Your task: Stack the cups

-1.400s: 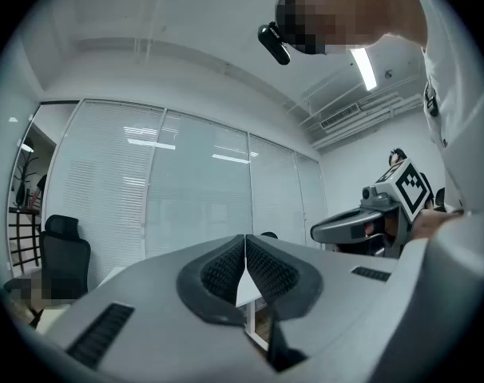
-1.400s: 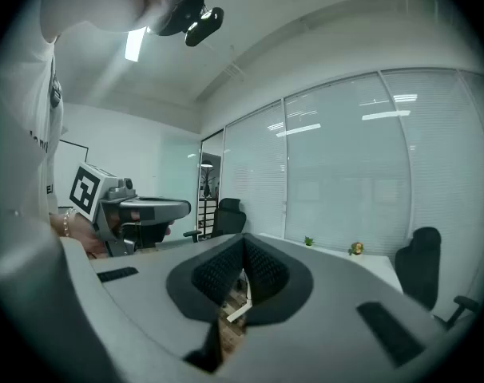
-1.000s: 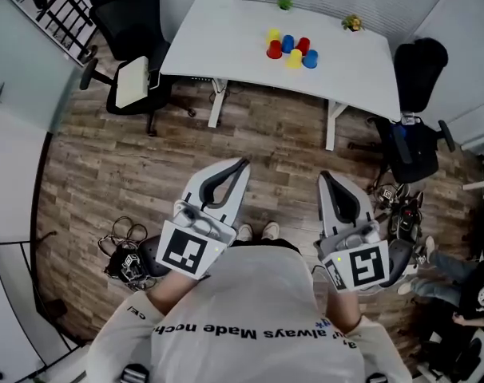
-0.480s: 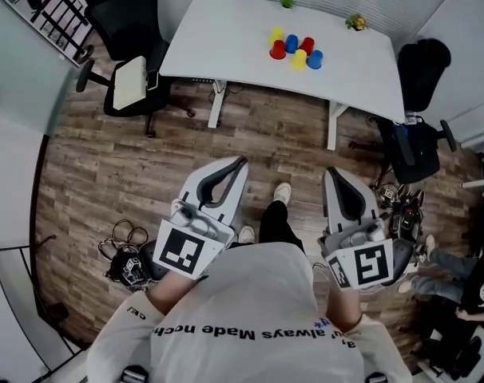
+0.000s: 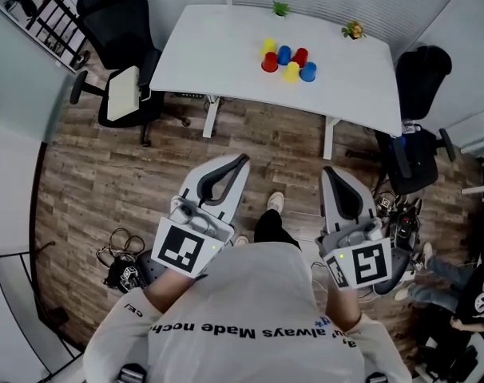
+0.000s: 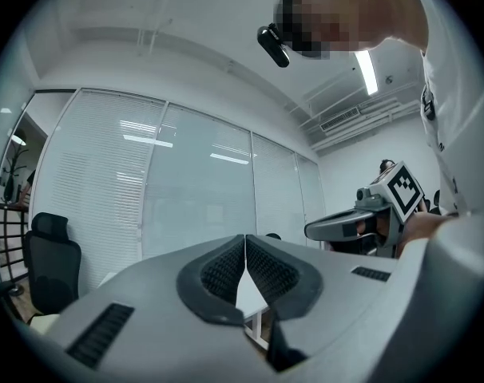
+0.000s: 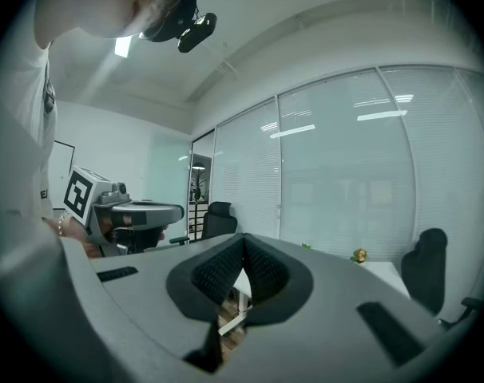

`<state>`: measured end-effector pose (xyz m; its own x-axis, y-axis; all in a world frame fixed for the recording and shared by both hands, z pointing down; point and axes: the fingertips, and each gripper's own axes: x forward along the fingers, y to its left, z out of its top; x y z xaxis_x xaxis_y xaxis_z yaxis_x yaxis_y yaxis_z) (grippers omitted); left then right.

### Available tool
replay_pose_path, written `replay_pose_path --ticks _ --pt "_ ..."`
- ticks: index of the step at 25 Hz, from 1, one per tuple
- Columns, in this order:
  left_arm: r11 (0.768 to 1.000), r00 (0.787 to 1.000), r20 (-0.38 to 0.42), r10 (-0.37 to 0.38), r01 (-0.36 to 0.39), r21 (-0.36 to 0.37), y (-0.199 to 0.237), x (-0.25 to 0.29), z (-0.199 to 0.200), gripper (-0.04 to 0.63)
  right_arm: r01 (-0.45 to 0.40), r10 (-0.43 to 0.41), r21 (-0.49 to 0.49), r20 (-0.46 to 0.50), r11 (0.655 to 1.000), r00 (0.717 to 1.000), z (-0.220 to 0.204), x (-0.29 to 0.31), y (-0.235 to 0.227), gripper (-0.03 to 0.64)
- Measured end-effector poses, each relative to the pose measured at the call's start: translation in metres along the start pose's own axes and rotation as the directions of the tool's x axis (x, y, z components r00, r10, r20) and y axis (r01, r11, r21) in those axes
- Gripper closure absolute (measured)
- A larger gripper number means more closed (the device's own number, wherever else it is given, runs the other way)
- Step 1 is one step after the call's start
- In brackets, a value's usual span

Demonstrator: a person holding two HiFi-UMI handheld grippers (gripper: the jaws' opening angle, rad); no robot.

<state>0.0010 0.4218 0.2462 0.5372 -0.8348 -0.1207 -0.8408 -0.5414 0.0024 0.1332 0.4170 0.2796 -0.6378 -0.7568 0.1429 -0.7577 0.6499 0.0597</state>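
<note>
Head view, cups (image 5: 286, 61) clustered, central on table (image 5: 218, 46)

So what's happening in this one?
A person stands on the wood floor, short of the white table, holding the left claw and right claw in front of the body, both shut and empty. Six cups in red, yellow and blue sit clustered on the table, side by side, untouched.
</note>
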Motion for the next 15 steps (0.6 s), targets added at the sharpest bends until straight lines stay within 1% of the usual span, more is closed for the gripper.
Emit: replay_pose_path --ticks 4,15 --pt "1.000 1.000 -0.013 -0.007 0.007 0.006 0.004 0.035 0.000 0.574 -0.001 0.001 0.003 0.004 1.000 1.000 0.005 0.014 -0.031 0.609" --pt "1.000 1.000 -0.015 -0.007 0.007 -0.002 0.012 0.135 -0.011 0.574 -0.004 0.005 0.022 -0.010 1.000 1.000 0.000 0.051 -0.123 0.609"
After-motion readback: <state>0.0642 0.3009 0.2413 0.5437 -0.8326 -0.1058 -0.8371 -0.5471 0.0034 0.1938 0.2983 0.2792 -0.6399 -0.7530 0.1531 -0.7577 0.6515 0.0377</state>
